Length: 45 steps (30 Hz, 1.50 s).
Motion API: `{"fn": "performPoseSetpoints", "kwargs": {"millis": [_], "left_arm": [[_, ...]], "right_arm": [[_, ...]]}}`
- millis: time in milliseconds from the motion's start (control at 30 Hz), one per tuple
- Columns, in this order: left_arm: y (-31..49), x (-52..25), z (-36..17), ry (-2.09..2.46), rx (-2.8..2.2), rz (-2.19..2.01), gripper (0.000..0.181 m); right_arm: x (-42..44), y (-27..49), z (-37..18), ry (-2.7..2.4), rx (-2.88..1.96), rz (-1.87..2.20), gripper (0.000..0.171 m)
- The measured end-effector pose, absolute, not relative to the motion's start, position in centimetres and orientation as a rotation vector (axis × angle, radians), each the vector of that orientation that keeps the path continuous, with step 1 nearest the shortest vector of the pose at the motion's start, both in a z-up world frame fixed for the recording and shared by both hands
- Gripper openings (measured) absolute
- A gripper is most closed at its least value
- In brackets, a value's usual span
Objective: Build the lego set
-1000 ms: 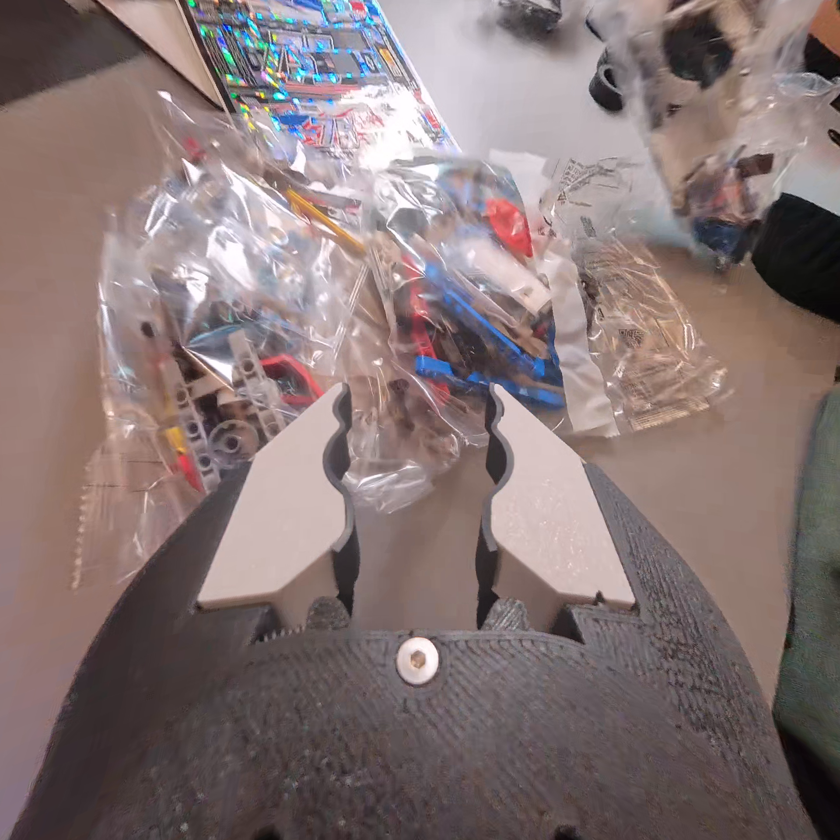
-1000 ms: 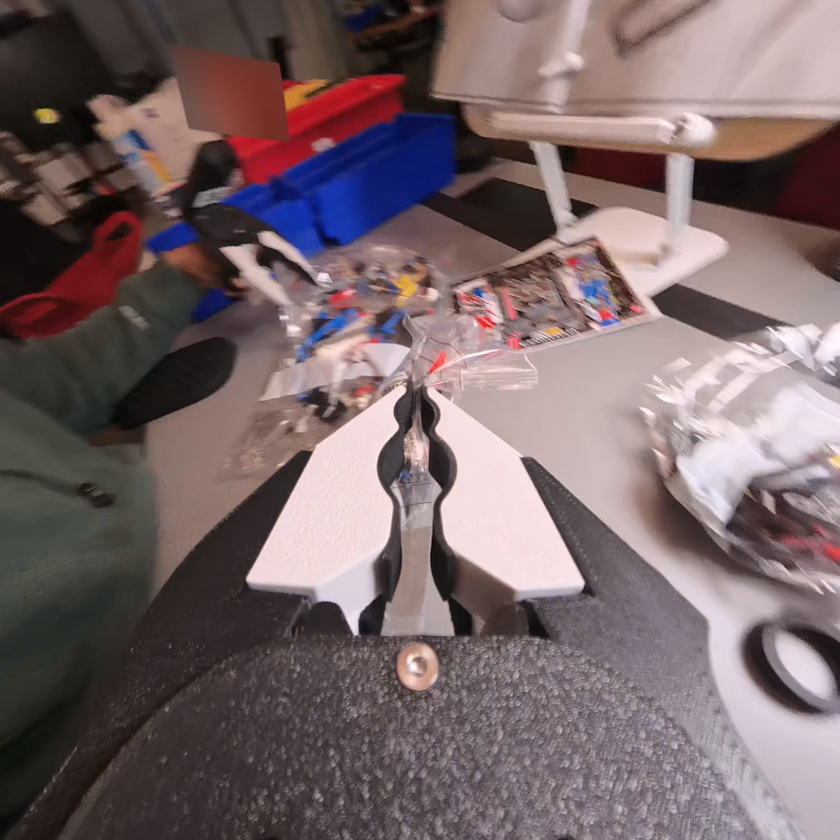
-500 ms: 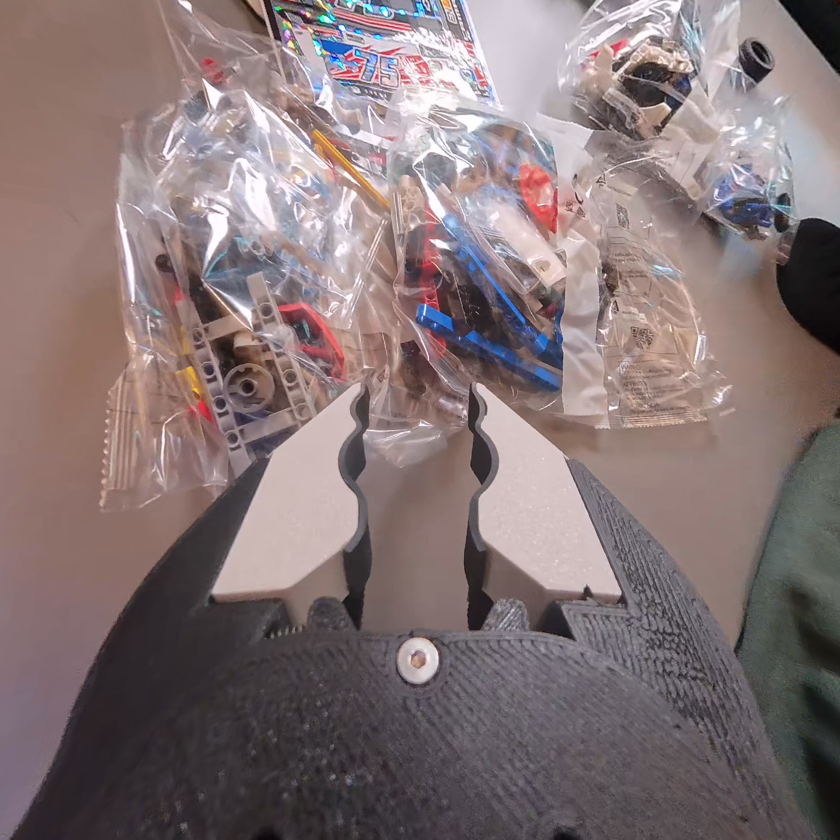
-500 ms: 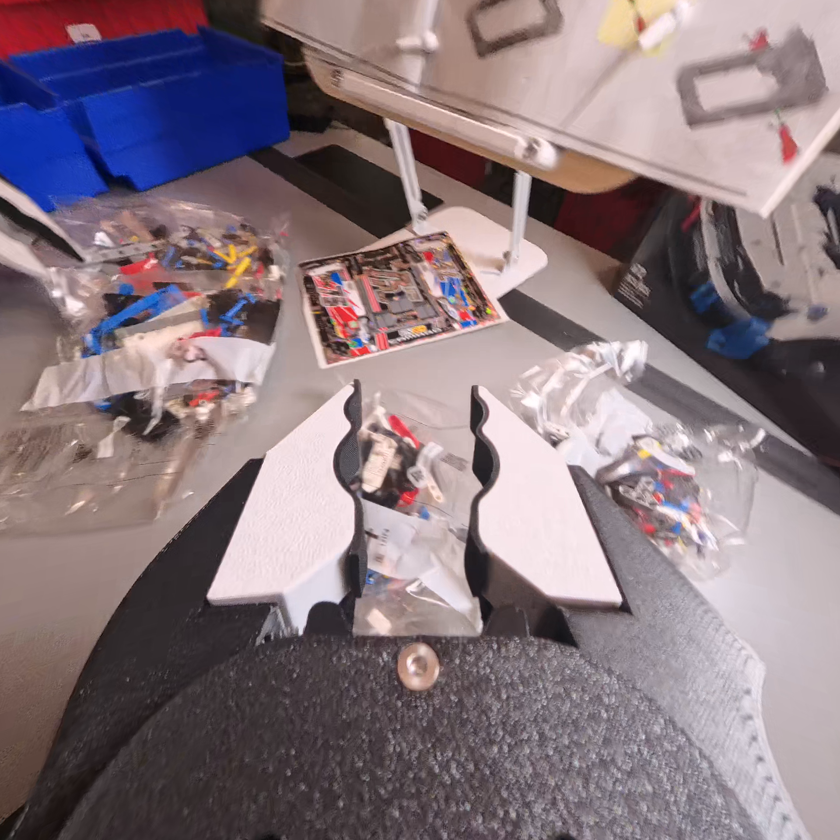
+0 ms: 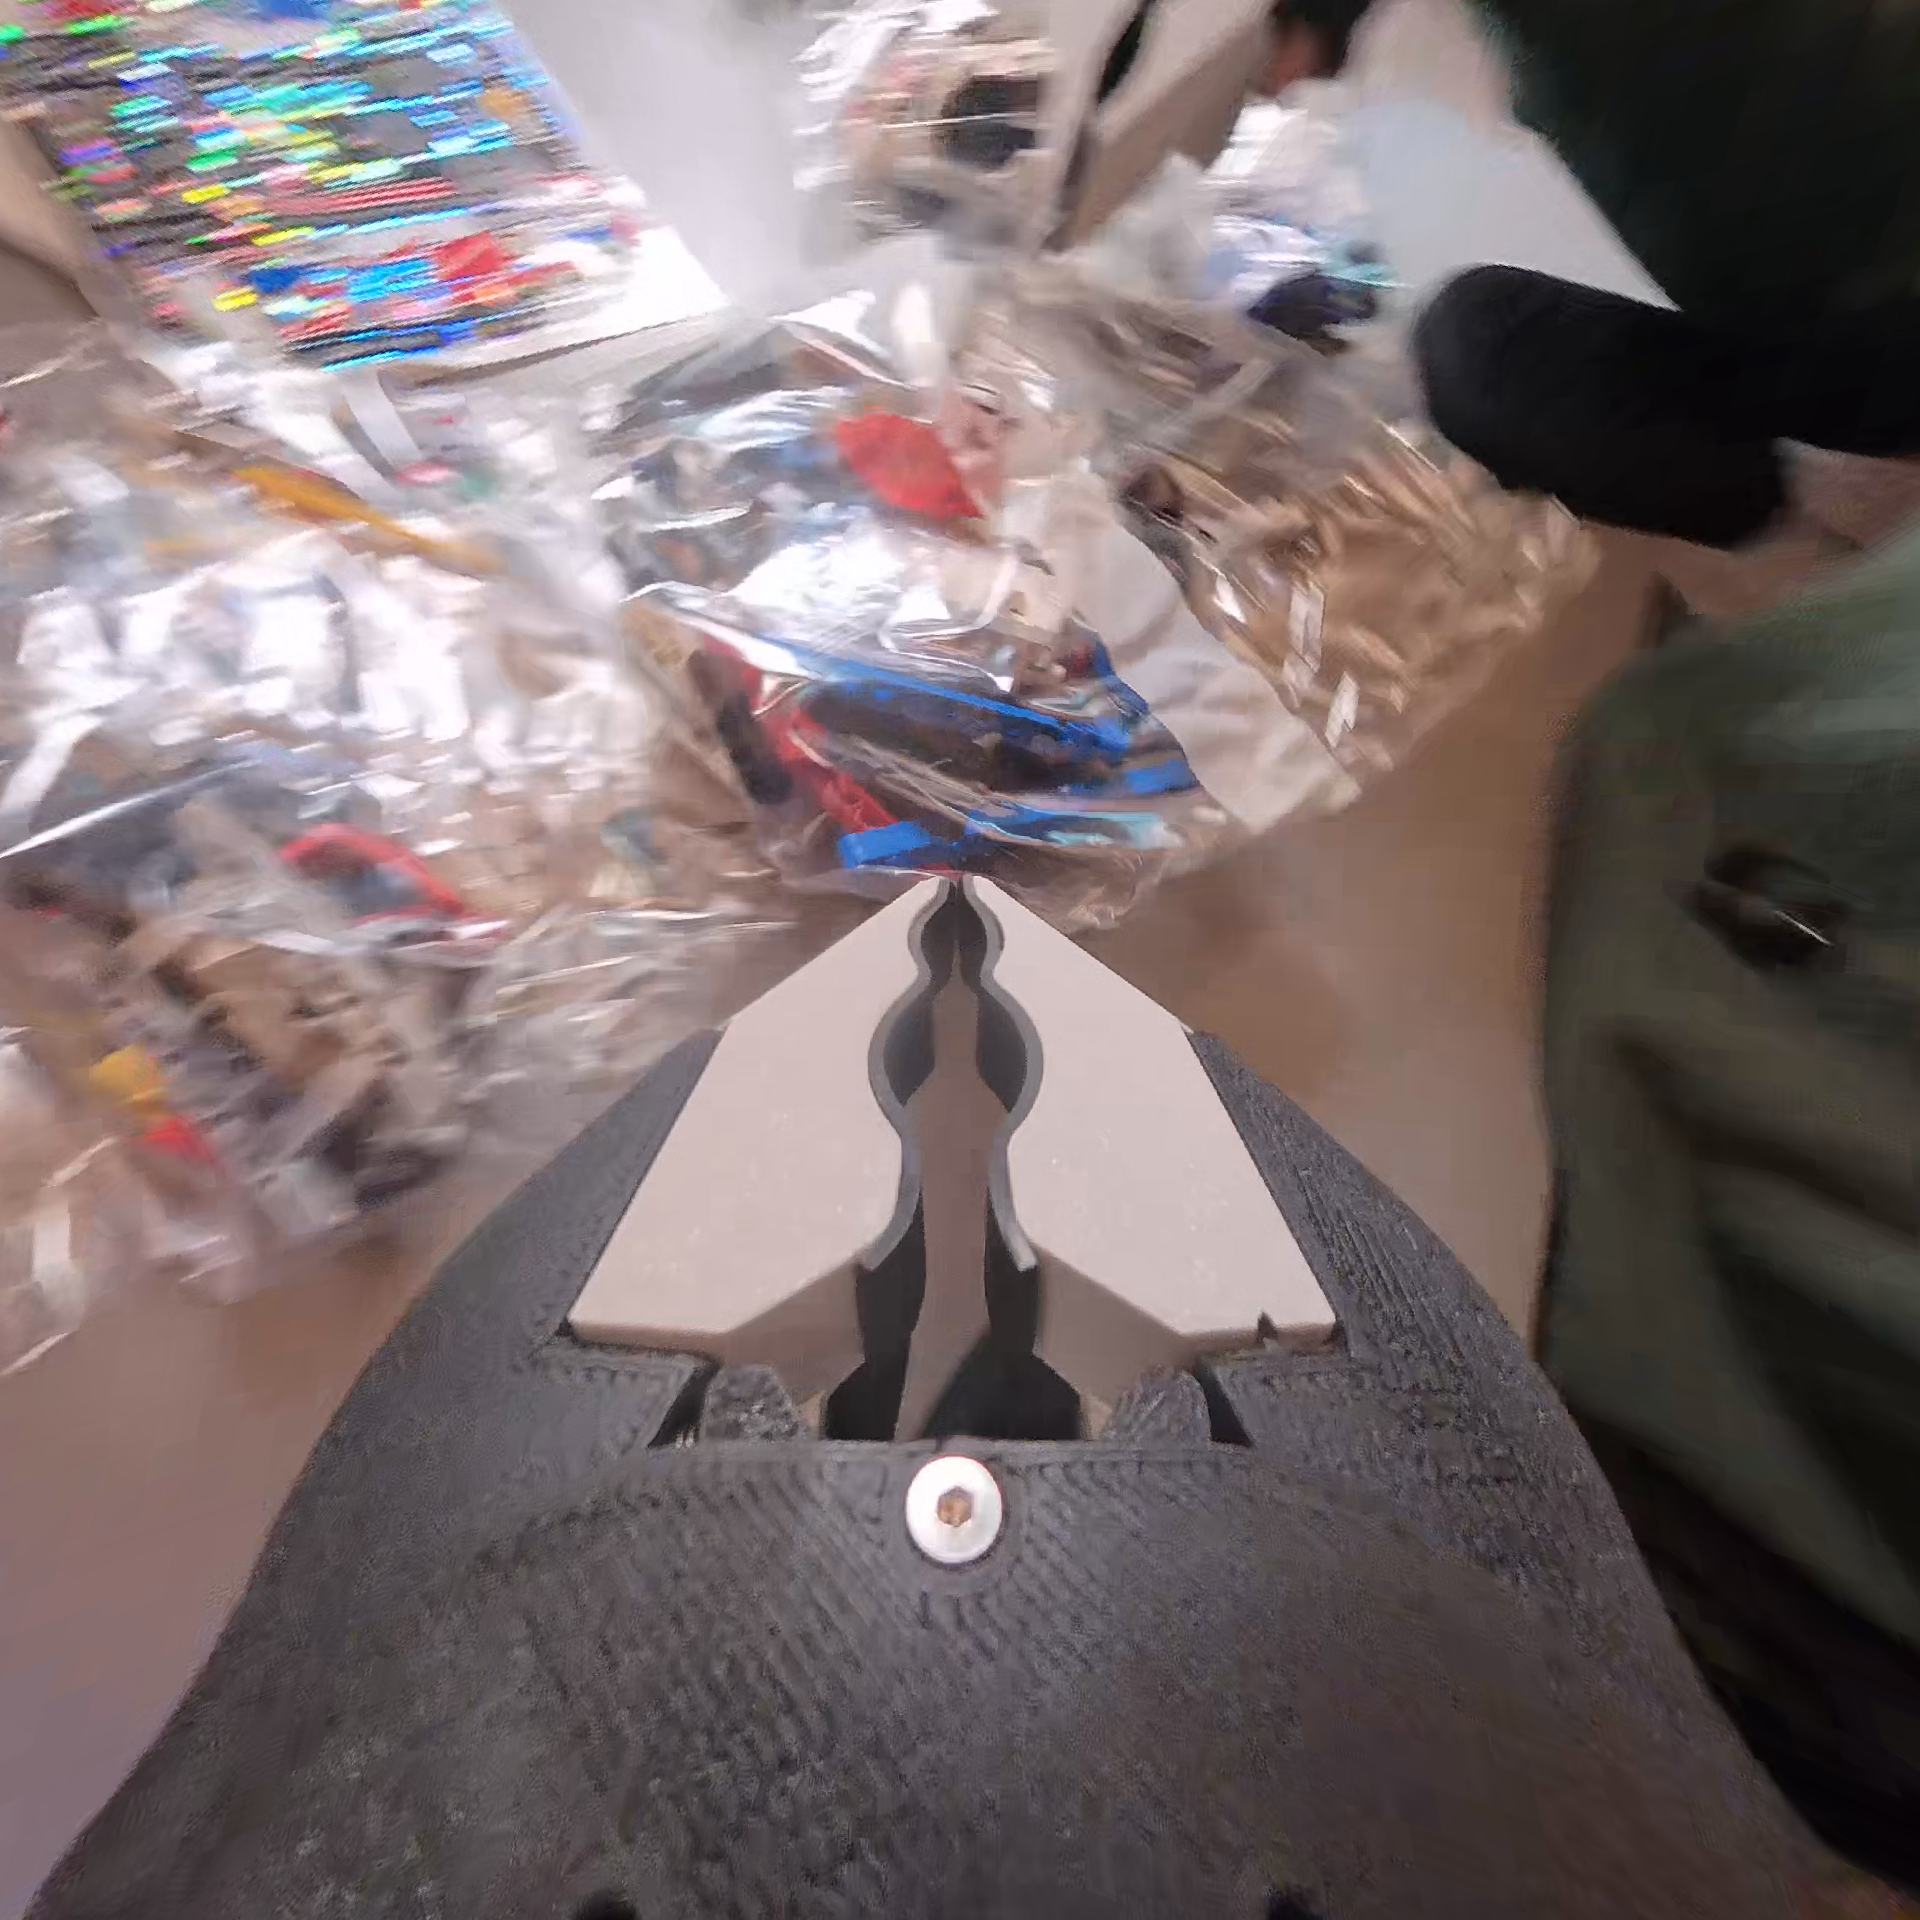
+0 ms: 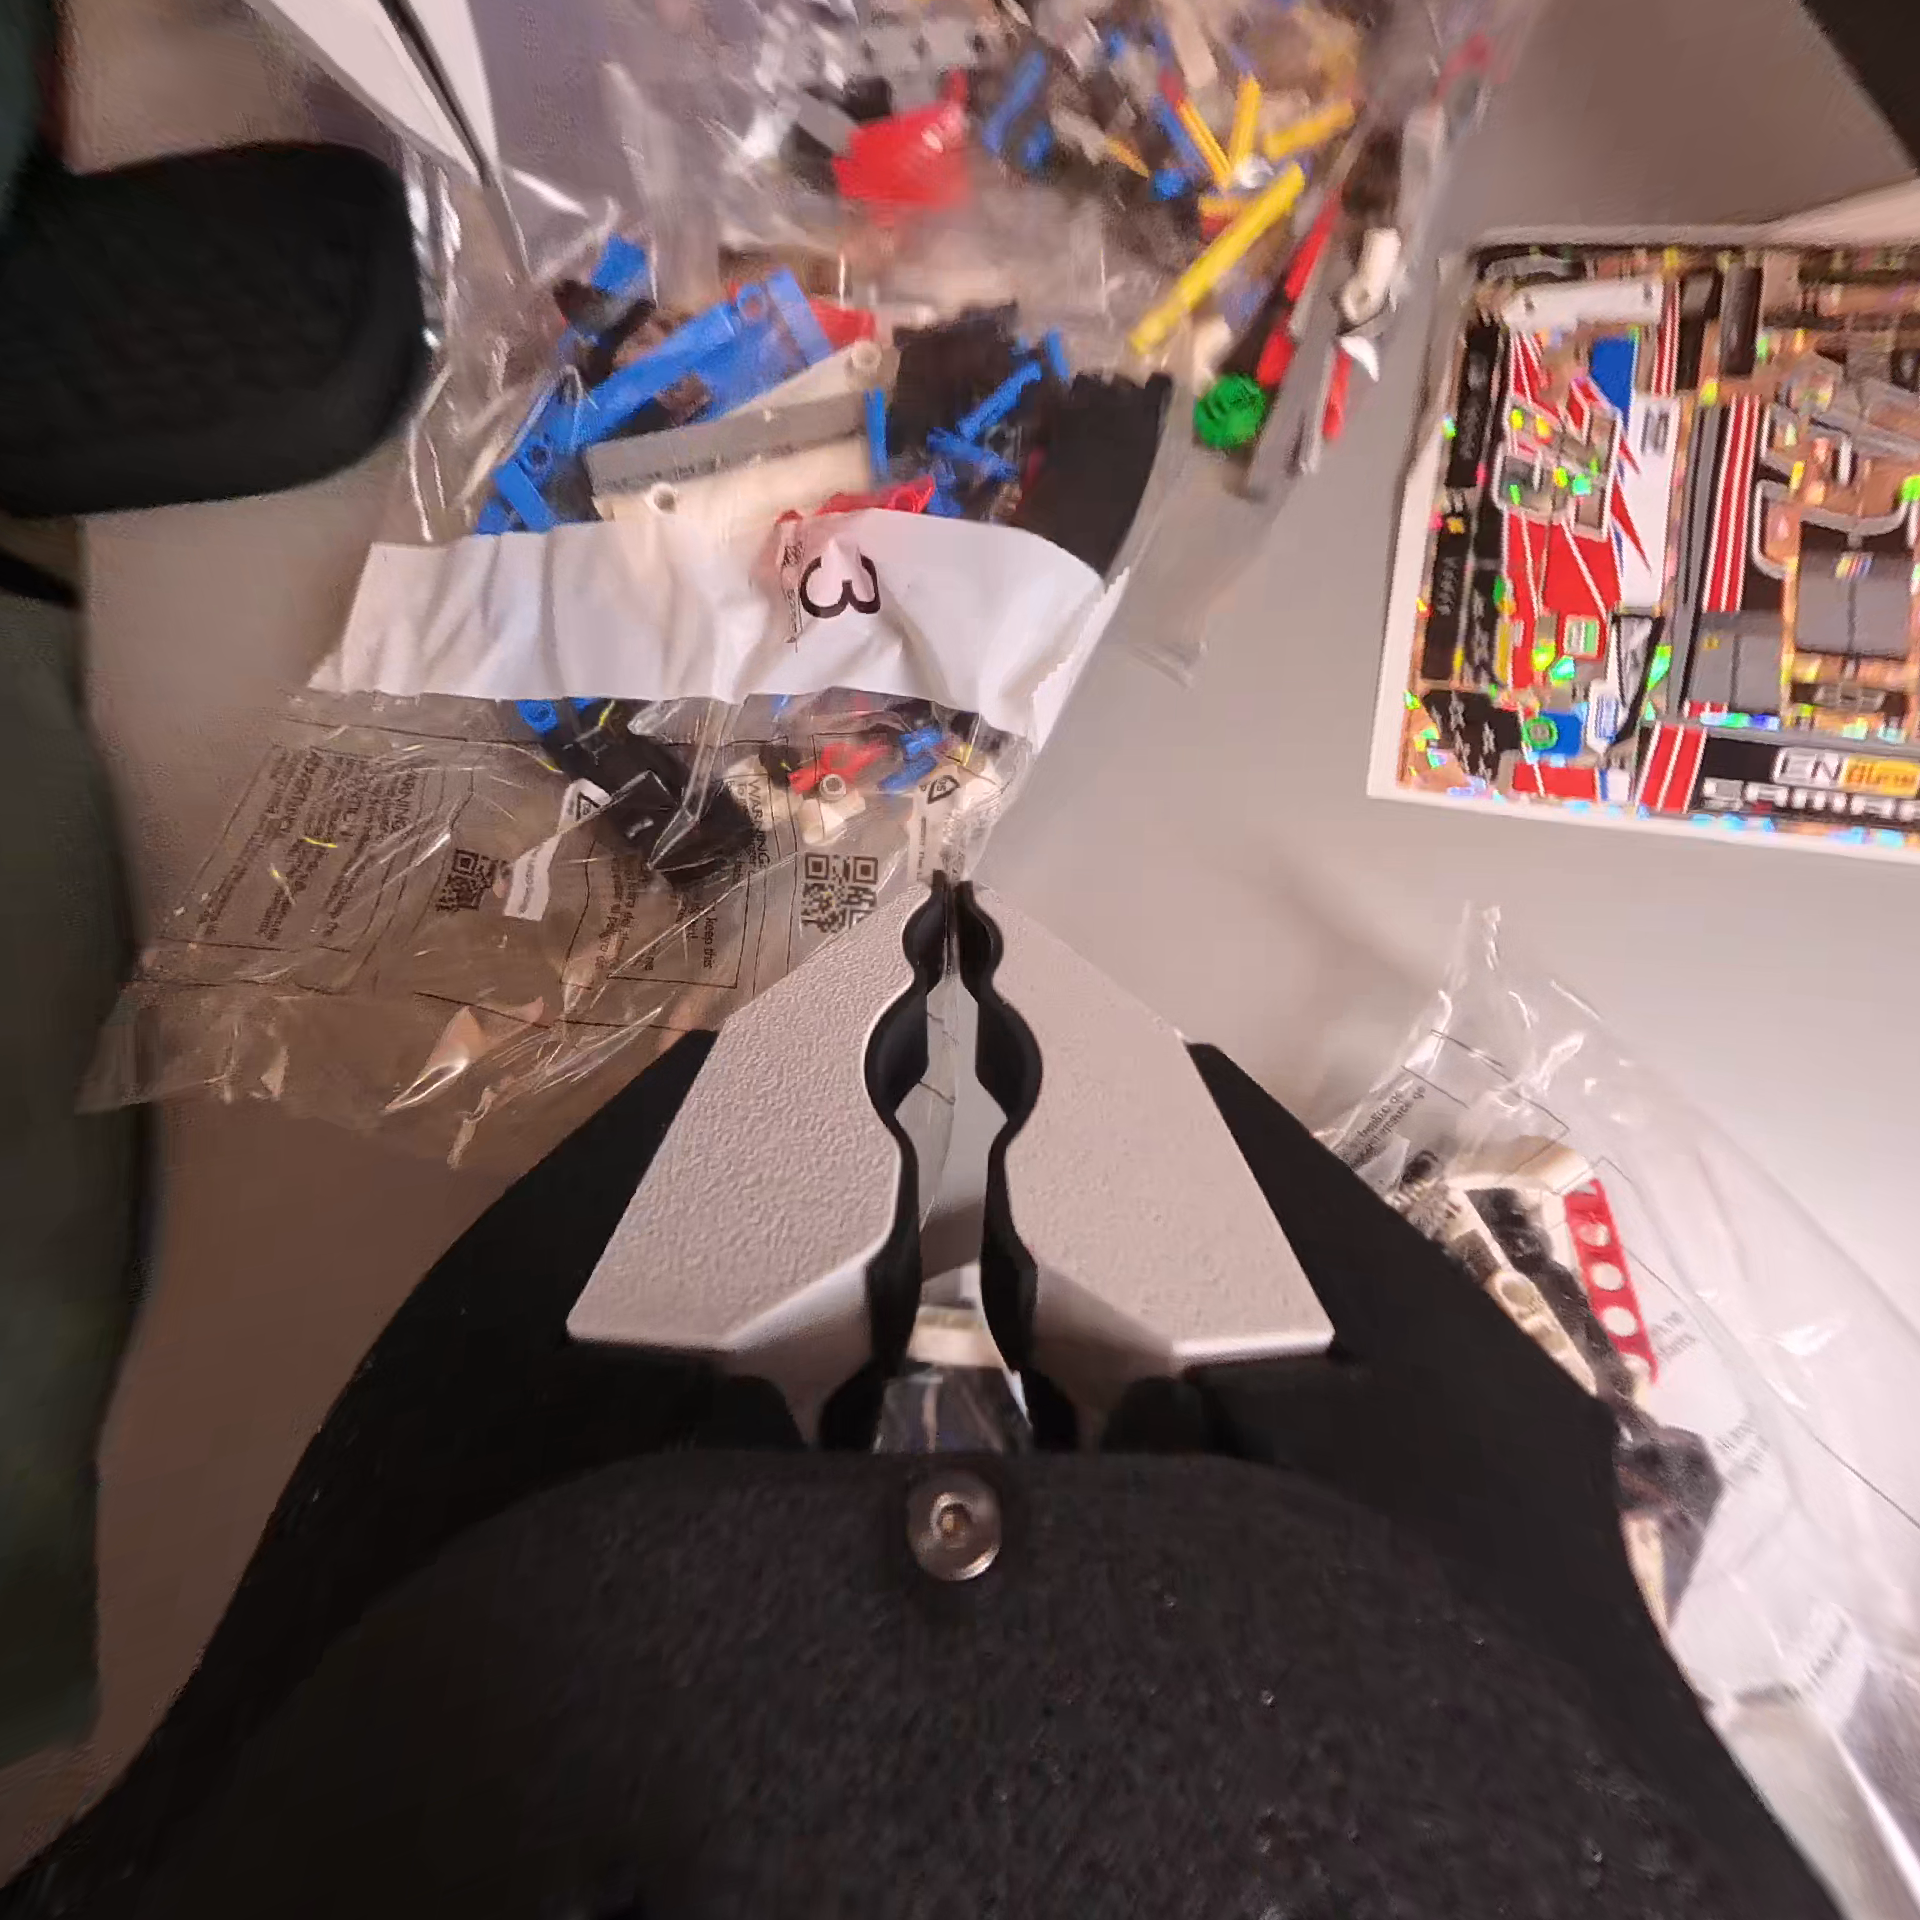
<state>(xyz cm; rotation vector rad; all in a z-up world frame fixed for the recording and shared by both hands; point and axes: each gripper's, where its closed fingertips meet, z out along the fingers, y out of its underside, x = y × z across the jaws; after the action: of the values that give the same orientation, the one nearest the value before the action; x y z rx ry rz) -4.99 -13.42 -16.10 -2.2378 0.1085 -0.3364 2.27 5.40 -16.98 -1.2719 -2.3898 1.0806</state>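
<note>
Right at both hand-held gripper tips [image 6: 952, 902] — bag [image 6: 665, 613].

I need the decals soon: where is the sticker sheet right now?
In the right wrist view, the sticker sheet lies flat on the table at upper right, beside the bag with the white band.

**One plain table under soft light**

The table [image 5: 156, 1507] fills the ground of both views. In the left wrist view its bare top reads warm tan at lower left and paler grey at upper centre, all of it smeared by motion blur. In the right wrist view the top is smooth and light grey at centre right, turning beige toward lower left. Shadows on it are soft-edged. At the upper right corner of that view the table edge meets a dark strip [image 6: 1883, 52]; what lies there cannot be told.
</note>
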Motion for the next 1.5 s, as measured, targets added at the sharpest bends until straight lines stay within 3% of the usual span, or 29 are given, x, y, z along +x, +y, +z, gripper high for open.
{"fn": "performPoseSetpoints", "kwargs": {"millis": [33,133,267,433,500,533,600,667,800,1000,1133,1367,1500], "left_arm": [[-14.2,-3.3,-15.8,0.191,-2.212,-0.395,0.0],[-16.4,1.3,-14.8,0.409,-2.112,-0.551,0.002],[-15.3,-2.2,-13.0,0.229,-2.042,-0.412,0.028],[-13.9,-15.5,-14.7,-0.438,-2.079,-0.021,0.093],[-13.8,-18.6,-16.0,-0.608,-2.051,0.025,0.106],[-13.8,-19.8,-16.8,-0.662,-2.06,0.045,0.104],[-13.9,-21.0,-18.5,-0.718,-2.098,0.019,0.084],[-13.2,-20.3,-19.5,-0.691,-2.117,-0.154,0.03],[-12.4,-21.4,-16.5,-0.516,-2.116,0.073,0.0],[-9.5,-18.0,-5.6,0.08,-1.983,0.842,0.0],[-7.7,-10.2,-4.3,0.65,-1.745,1.155,0.005],[-10.4,1.0,-12.2,0.817,-1.931,0.387,0.041],[-13.2,4.3,-10.0,0.633,-1.905,-0.186,0.04]], "right_arm": [[3.2,5.0,-15.8,-2.4,-1.219,1.124,0.0],[6.1,5.0,-12.0,-2.376,-1.145,1.256,0.0],[8.9,7.9,-9.1,-2.311,-1.162,1.2,0.0],[9.7,12.7,-7.9,-2.129,-1.266,1.103,0.0],[9.2,15.9,-10.2,-2.057,-1.377,0.91,0.0],[9.1,17.0,-11.4,-2.038,-1.405,0.835,0.002],[8.9,16.7,-11.8,-2.001,-1.408,0.921,0.017],[8.7,16.2,-10.2,-1.914,-1.401,1.066,0.025],[9.2,16.0,-7.2,-1.799,-1.336,1.209,0.023],[9.3,14.7,-7.1,-1.777,-1.324,1.287,0.021],[9.3,12.7,-6.5,-1.761,-1.272,1.372,0.02],[9.3,5.8,-8.3,-2.041,-1.006,1.235,0.03],[8.6,2.9,-9.3,-2.149,-0.907,1.191,0.03]]}}
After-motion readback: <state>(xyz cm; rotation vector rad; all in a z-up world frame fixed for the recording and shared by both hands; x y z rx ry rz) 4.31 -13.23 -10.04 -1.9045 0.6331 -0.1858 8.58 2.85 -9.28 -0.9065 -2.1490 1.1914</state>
